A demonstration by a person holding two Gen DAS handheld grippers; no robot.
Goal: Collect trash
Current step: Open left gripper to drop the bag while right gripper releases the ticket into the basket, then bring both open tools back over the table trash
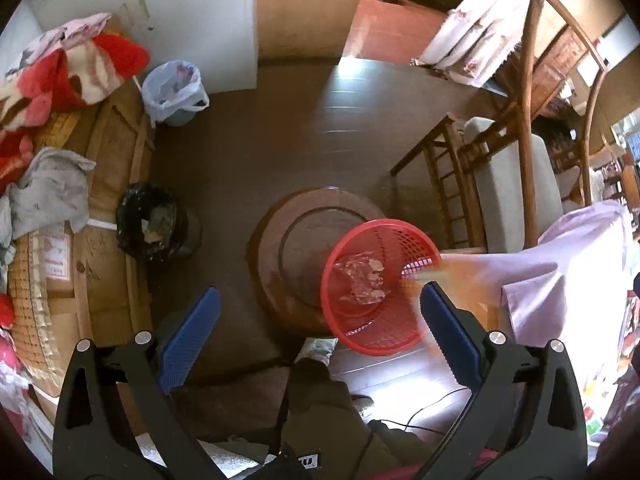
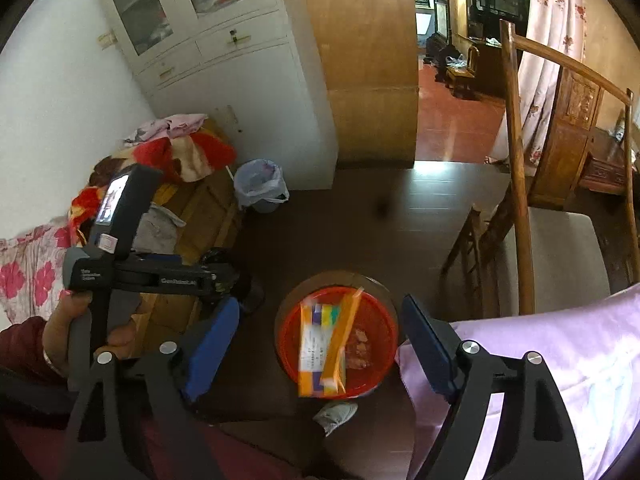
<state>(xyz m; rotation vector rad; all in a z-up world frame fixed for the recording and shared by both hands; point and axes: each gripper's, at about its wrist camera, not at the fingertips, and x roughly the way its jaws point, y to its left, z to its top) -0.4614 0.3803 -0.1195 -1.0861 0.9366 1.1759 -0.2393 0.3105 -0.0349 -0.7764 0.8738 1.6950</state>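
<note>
A red mesh basket (image 1: 376, 336) stands on a round wooden stool (image 1: 280, 256) on the dark floor and holds crumpled clear wrap (image 1: 362, 276). In the right wrist view an orange box (image 2: 324, 352) with a white label, blurred, hangs loose over the basket (image 2: 372, 376). My right gripper (image 2: 320, 301) is open above it, and neither pad touches the box. My left gripper (image 1: 320, 290) is open and empty, just left of and above the basket. An orange blur (image 1: 460, 270) smears past the basket's right rim. A hand (image 2: 76, 320) grips the left tool's handle.
A black-lined bin (image 1: 154, 222) and a blue bin with a white bag (image 1: 174, 92) stand by a wooden chest piled with clothes (image 1: 48, 80). A wooden chair (image 1: 516, 184) and a lilac-covered table (image 1: 560, 280) are on the right. A leg and shoe (image 1: 316, 392) are below.
</note>
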